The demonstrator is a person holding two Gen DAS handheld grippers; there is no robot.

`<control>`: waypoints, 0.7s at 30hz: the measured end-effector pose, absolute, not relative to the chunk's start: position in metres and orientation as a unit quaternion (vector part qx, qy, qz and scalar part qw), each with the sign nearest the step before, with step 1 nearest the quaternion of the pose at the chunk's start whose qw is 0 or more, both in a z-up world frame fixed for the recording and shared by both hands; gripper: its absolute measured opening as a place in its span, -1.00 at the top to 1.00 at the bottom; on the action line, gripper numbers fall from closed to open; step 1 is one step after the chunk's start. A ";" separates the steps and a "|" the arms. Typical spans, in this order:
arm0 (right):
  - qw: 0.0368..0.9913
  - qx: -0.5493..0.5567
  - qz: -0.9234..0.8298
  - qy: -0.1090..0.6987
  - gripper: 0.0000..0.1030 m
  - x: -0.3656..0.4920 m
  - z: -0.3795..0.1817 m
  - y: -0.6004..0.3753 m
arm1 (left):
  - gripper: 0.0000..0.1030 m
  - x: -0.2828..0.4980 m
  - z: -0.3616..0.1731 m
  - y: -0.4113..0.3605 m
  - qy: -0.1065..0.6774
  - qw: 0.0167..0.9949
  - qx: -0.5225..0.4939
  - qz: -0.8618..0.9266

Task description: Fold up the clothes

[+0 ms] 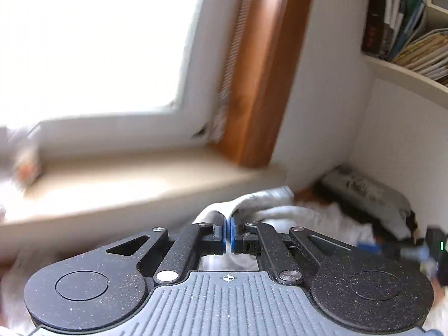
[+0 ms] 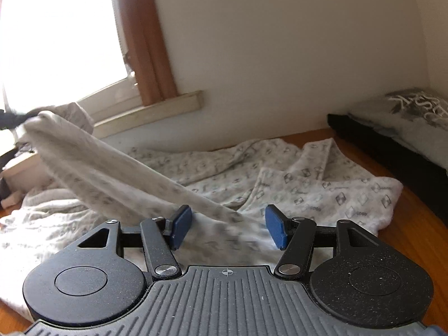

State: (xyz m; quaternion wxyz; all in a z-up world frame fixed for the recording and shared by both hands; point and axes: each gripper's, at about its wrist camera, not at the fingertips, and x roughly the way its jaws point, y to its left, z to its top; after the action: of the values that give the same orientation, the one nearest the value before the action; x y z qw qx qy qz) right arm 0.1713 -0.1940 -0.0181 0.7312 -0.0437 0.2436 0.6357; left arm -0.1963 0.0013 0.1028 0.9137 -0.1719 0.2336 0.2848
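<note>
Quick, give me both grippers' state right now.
Left gripper: shut on the patterned garment, pinching a lifted part.
Right gripper: open, holding nothing; the garment passes between its fingers.

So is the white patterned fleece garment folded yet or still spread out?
Not folded: the white patterned fleece garment lies rumpled across the wooden surface, one part lifted by the shut left gripper.

Bright window (image 1: 92, 42), white wall (image 2: 280, 56)
</note>
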 end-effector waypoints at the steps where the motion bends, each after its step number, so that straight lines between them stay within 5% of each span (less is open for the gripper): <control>1: 0.729 -0.043 0.637 0.247 -0.32 0.172 -0.018 -0.194 | 0.91 -0.216 0.102 0.000 0.229 0.911 -0.182 0.291; 10: 0.725 -0.040 0.641 0.249 -0.33 0.173 -0.018 -0.194 | 0.67 -0.299 0.080 -0.005 0.225 0.894 -0.217 0.321; 21: 0.721 -0.045 0.642 0.256 -0.33 0.174 -0.019 -0.191 | 0.67 -0.305 0.103 -0.008 0.206 0.894 -0.182 0.354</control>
State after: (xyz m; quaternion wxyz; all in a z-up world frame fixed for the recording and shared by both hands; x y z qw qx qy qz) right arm 0.1740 -0.1911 -0.0188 0.7208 -0.0447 0.2564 0.6424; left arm -0.3049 -0.0084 0.1027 0.8939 -0.1821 0.2061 0.3541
